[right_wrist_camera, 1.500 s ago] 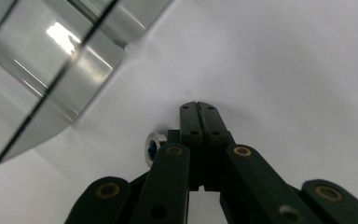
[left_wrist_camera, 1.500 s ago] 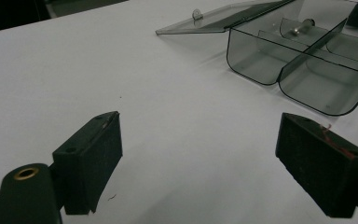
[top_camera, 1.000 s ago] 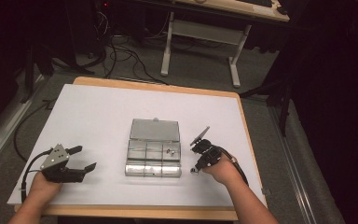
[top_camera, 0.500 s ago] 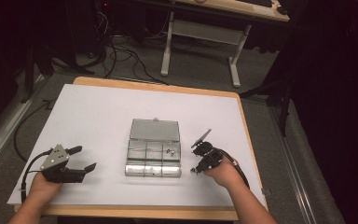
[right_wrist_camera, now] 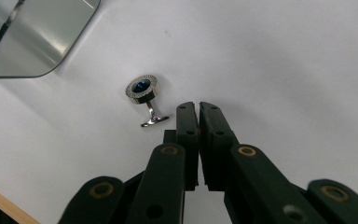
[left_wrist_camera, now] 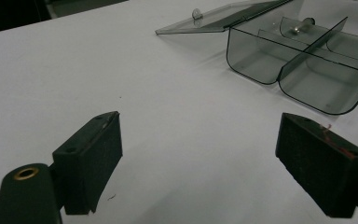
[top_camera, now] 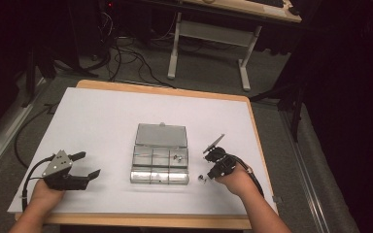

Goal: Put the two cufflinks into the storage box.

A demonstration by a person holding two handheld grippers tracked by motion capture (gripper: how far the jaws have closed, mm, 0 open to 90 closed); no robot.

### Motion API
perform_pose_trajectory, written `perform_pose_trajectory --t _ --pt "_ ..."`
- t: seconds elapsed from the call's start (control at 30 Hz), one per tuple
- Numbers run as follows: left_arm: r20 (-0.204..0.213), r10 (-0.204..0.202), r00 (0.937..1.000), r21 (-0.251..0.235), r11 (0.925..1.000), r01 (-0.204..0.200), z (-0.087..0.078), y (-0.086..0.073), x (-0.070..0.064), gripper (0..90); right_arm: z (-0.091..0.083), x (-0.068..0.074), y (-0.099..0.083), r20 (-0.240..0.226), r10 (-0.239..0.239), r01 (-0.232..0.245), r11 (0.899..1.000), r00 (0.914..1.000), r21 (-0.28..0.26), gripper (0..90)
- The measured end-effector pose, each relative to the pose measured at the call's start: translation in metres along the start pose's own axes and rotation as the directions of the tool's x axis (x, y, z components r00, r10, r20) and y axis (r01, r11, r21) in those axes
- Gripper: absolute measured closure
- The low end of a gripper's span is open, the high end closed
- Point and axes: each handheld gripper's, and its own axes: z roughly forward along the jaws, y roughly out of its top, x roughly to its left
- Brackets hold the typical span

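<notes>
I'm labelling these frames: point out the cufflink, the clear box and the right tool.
cufflink (right_wrist_camera: pixel 141 88), right gripper view, on its blue round face.
clear box (top_camera: pixel 161 175), high view, on its front wall.
right tool (right_wrist_camera: pixel 198 111), right gripper view, between its fingertips.

A silver cufflink (right_wrist_camera: pixel 144 95) with a dark blue centre (its rim finely ridged) lies on a white table cover (top_camera: pixel 102 126). Smoky grey clear box (top_camera: pixel 160 160). Black gripper jaws with brass rivets.
</notes>
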Motion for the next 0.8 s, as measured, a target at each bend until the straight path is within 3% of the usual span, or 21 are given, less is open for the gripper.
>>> perform_pose_trajectory --t 0.17,0.3,0.4,0.47,0.8 --pt "0.0 -0.002 1.0 -0.004 1.0 0.002 0.0 0.0 0.0 14.9 -0.002 0.003 -0.002 0.02 0.024 -0.024 1.0 0.9995 -0.002 80.5" --pt "0.003 -0.004 1.0 -0.001 1.0 0.004 0.0 0.0 0.0 14.9 -0.005 0.006 -0.002 0.029 -0.003 0.003 1.0 0.9996 -0.007 77.9" --pt "-0.002 -0.004 1.0 0.001 1.0 0.004 0.0 0.0 0.0 14.9 -0.008 0.008 -0.002 0.033 0.012 -0.012 1.0 0.9994 -0.007 76.2" --pt "0.0 -0.005 1.0 0.0 1.0 0.005 0.0 0.0 0.0 14.9 -0.01 0.008 -0.001 0.035 -0.009 0.01 1.0 0.9993 -0.011 75.3" --pt "0.001 -0.005 1.0 -0.001 1.0 0.005 0.0 0.0 0.0 14.9 -0.014 0.017 0.001 0.032 -0.021 0.022 0.999 0.9993 -0.027 68.7"
